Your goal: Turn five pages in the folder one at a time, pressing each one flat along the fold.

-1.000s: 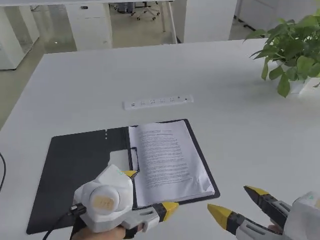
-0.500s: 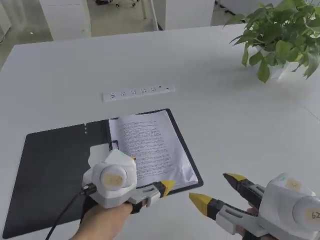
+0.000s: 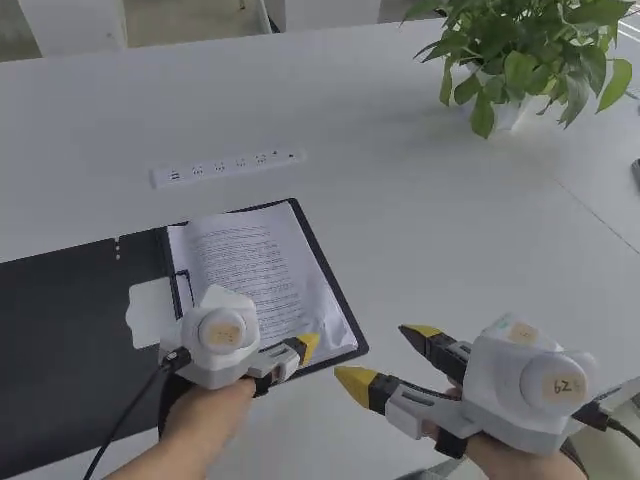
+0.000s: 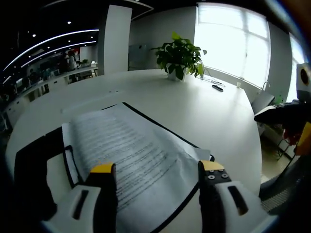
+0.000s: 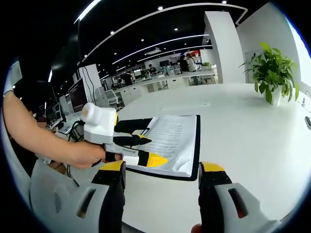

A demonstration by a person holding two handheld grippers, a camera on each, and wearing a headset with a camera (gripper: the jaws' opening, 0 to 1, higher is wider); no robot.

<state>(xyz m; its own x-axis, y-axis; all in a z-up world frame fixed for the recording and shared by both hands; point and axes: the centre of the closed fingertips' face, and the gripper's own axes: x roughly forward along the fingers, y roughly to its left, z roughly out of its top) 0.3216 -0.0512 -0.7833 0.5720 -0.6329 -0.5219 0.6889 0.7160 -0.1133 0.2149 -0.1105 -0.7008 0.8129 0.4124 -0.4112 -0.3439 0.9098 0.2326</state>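
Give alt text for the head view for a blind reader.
The left gripper and right gripper, both open, hover near the lower corner of printed pages in an open black folder on a white table. A power strip and potted plant sit beyond.

The round sticker (image 3: 563, 385) on the back of the right tongs (image 3: 380, 355) carries the number "62". The second sticker (image 3: 222, 335), on the left tongs (image 3: 300, 352), has marks too blurred to read. The top page (image 3: 250, 265) in the folder (image 3: 60, 330) has many printed lines, too small to read.
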